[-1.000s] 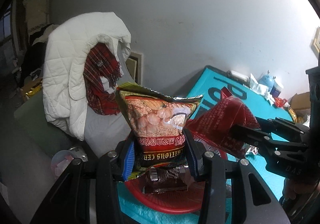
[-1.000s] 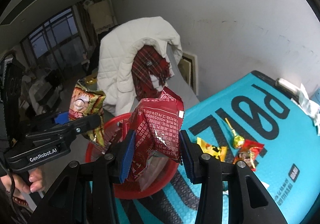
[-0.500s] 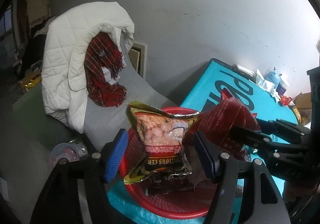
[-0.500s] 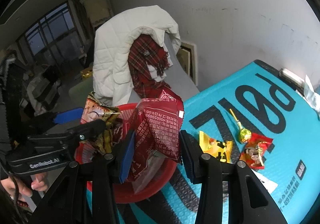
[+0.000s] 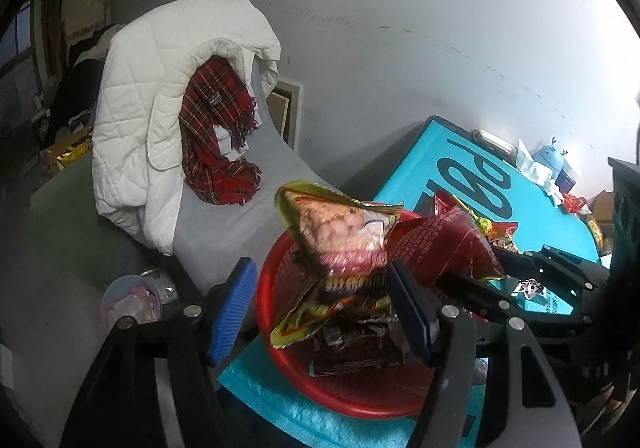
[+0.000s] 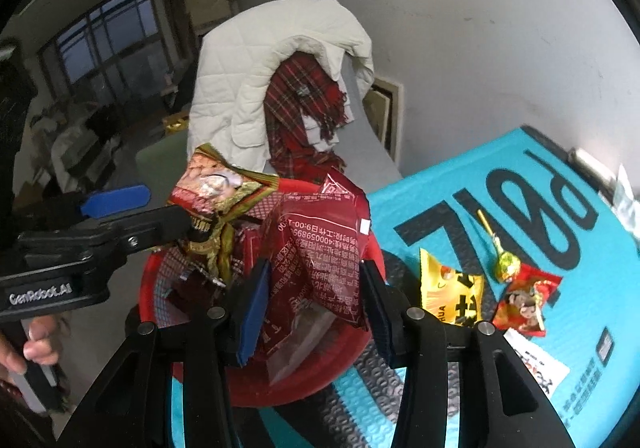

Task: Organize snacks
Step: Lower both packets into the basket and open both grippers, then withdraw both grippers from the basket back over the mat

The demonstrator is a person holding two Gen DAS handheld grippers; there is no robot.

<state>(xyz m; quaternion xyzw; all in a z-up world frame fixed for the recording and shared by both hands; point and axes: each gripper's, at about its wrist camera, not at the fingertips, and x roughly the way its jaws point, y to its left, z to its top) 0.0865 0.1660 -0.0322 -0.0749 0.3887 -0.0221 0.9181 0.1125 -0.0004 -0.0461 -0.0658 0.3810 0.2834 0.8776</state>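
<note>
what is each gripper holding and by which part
Left gripper: nothing, jaws open around the cereal bag. Right gripper: jaws, just opening, flank the lower half of the red bag; grip cannot be told.

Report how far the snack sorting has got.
Done: gold cereal bag released into the red basket; left gripper jaws open. In hand: red packet between the right gripper jaws, just opening. Left: yellow packet, lollipop, red candy packet on the mat.
</note>
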